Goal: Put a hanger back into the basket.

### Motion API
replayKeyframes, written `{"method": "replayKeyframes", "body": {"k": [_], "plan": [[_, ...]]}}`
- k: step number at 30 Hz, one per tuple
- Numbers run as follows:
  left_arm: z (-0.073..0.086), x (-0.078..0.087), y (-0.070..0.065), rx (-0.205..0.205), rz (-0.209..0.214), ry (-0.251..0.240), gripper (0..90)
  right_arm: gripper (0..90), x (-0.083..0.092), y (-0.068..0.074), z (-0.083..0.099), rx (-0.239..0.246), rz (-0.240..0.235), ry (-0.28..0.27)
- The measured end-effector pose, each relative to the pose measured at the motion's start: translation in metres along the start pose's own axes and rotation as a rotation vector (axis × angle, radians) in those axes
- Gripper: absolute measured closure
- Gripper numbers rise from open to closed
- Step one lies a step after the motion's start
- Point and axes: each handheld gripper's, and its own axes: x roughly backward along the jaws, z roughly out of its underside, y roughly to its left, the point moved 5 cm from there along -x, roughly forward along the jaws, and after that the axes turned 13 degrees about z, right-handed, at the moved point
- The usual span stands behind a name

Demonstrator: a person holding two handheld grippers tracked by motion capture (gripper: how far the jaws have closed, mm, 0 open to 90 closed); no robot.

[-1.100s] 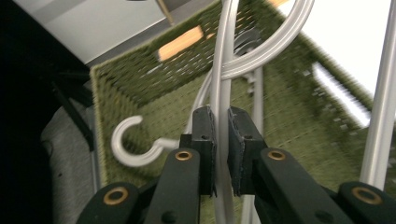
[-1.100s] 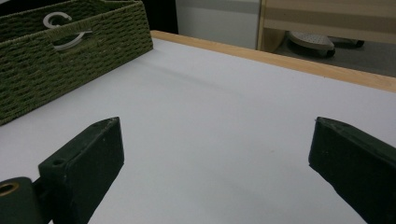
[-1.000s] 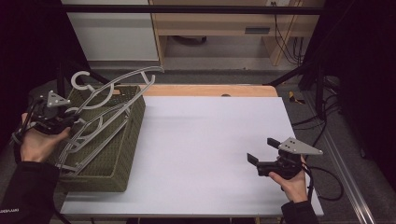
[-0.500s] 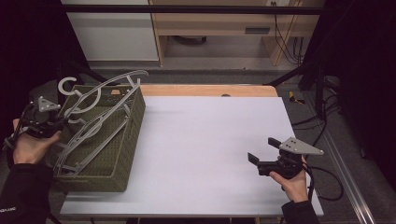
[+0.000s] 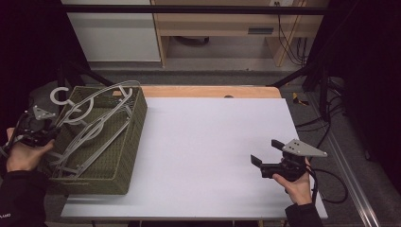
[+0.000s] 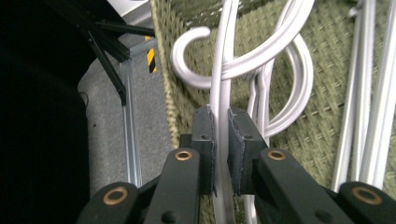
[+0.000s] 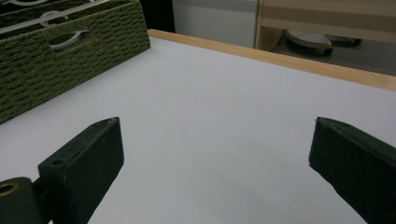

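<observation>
A green woven basket (image 5: 126,142) stands at the table's left side with several white plastic hangers (image 5: 92,130) lying in it. My left gripper (image 5: 47,130) sits at the basket's left rim, shut on one white hanger (image 6: 223,88); its pads clamp the hanger's bar just below the hook (image 6: 189,58). The hook (image 5: 59,96) sticks out past the basket's far left corner. My right gripper (image 5: 265,152) rests open at the table's right front, jaws wide apart with nothing between them, pointing left toward the basket (image 7: 56,56).
The white tabletop (image 5: 208,142) stretches between basket and right gripper, with a wooden strip (image 5: 208,91) along its far edge. Black frame posts (image 5: 71,71) stand behind the basket. Cables (image 5: 331,189) trail off the table's right side.
My left hand has moved left and down with the hanger, lowering it toward the basket so its hook now lies beyond the left rim. The right gripper has stayed put.
</observation>
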Motion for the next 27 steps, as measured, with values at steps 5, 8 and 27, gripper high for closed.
{"method": "replayKeyframes", "body": {"k": [5, 8, 27], "plan": [[0.007, -0.005, 0.001, -0.008, -0.013, 0.029, 82.3, 3.7, 0.0, -0.001, 0.0, -0.003, 0.001, -0.001], [0.011, -0.006, 0.002, -0.007, -0.023, 0.041, 82.3, 3.7, 0.0, -0.001, 0.0, -0.002, 0.002, -0.001], [0.026, -0.03, -0.014, -0.04, -0.007, 0.125, 82.2, 3.7, 0.0, -0.001, 0.001, -0.005, -0.001, 0.006]]}}
